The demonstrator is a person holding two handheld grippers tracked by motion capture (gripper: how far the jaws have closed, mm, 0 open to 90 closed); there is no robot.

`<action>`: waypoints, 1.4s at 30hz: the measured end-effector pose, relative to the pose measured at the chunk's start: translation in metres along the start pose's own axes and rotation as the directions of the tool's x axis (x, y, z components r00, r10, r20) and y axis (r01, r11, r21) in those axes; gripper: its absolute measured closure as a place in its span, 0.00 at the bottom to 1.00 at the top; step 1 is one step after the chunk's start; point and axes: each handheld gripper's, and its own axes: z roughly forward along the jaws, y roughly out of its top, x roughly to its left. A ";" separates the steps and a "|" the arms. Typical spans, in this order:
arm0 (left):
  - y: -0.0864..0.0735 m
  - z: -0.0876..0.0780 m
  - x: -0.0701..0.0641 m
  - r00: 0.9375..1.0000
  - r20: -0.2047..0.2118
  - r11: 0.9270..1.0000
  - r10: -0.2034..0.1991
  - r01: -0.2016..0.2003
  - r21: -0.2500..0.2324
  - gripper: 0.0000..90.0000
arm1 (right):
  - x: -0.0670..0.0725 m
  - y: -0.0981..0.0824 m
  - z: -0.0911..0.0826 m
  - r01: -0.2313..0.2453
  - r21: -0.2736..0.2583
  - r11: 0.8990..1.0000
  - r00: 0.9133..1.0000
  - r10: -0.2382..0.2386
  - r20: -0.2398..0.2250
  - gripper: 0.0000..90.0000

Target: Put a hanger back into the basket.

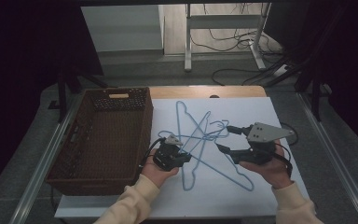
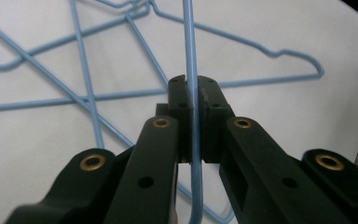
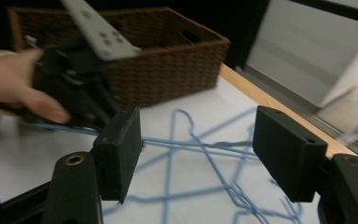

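Left gripper (image 2: 192, 100) pinching blue hanger wire (image 2: 189, 51), wire's lower end cut off; right gripper (image 3: 198, 149) spread wide, nothing between pads; tangled hangers (image 1: 200, 135) overlap, individual outlines unclear.

Pale blue wire hangers (image 1: 200, 140) are lying against a white table top (image 1: 261, 116), which is showing a light wood edge at its far side. A dark brown woven basket (image 1: 102, 140) is showing a tight weave pattern. The left gripper (image 2: 193, 116) and the right gripper (image 3: 200, 154) are showing black jaws with brass-coloured rivets. Cream sleeves (image 1: 130, 203) are covering the forearms.
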 end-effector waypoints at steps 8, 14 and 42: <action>0.007 -0.018 0.002 1.000 0.003 0.997 -0.030 0.030 -0.067 0.96 | 0.003 -0.015 0.000 -0.038 0.038 0.999 0.998 0.040 -0.058 0.36; 0.012 -0.044 0.011 0.996 0.043 0.986 -0.081 0.086 -0.141 0.96 | -0.005 -0.038 0.009 -0.098 0.092 0.991 0.992 0.105 -0.068 0.36; 0.017 -0.154 0.032 0.995 0.089 0.941 -0.044 0.071 -0.332 0.95 | -0.034 -0.082 0.023 -0.260 0.238 0.936 0.965 0.257 0.044 0.33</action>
